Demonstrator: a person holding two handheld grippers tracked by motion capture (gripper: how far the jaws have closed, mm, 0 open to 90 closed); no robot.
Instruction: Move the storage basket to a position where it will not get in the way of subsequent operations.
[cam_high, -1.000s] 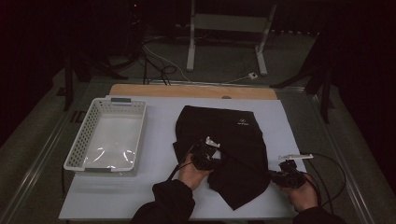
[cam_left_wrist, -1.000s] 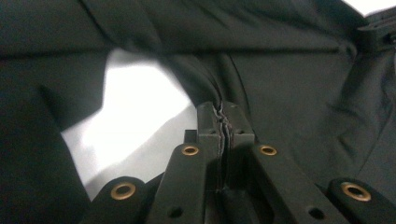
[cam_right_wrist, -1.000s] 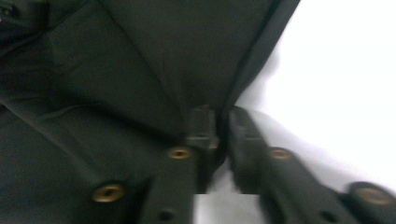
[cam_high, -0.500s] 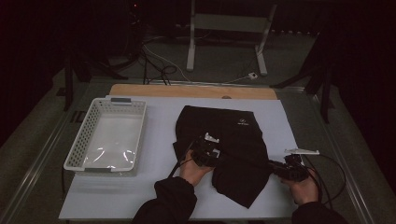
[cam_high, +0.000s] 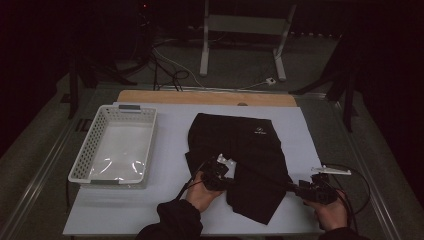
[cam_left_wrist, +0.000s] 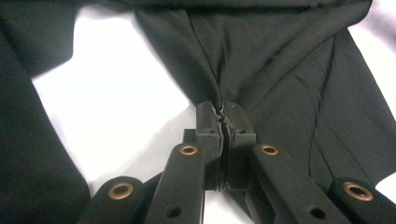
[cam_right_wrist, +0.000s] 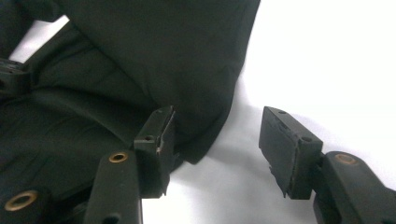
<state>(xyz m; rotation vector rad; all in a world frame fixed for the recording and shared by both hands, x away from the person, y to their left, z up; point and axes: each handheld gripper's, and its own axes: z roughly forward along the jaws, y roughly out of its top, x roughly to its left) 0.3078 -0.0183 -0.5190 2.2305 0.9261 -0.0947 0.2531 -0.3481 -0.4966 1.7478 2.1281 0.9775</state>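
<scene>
garment: black garment (cam_high: 245, 160) lies spread on the white table sheet (cam_high: 175, 200), right of centre, small pale logo near its far right corner
high view: left gripper (cam_high: 216, 176) sits on the garment's near left part; right gripper (cam_high: 309, 190) at the near right edge; a taut dark fold runs between the two
left gripper view: left gripper (cam_left_wrist: 224, 122) jaws pressed together on a pinched ridge of cloth, creases fan away from the pinch; white sheet shows through a gap in the cloth to the left
right gripper view: right gripper (cam_right_wrist: 217, 140) jaws stand apart, have just been opening; the garment's hem corner (cam_right_wrist: 201, 149) lies in the gap beside the left pad, not pressed; the right pad is over bare sheet; the left gripper's jaw tip shows at the far left edge
finger state: left clamped on cloth, right about half wide and holding nothing
hands: left hand (cam_high: 202, 192) and right hand (cam_high: 327, 212) come in from the bottom edge in dark sleeves, cables trail from both grippers
surroundings: white slotted basket (cam_high: 82, 165) on the sheet's left, well apart from the garment; wooden board edge (cam_high: 200, 97) along the far side; metal stand (cam_high: 245, 30) and floor cables (cam_high: 165, 70) beyond the table
obstructions: the left hand and gripper cover the pinch point in the high view
</scene>
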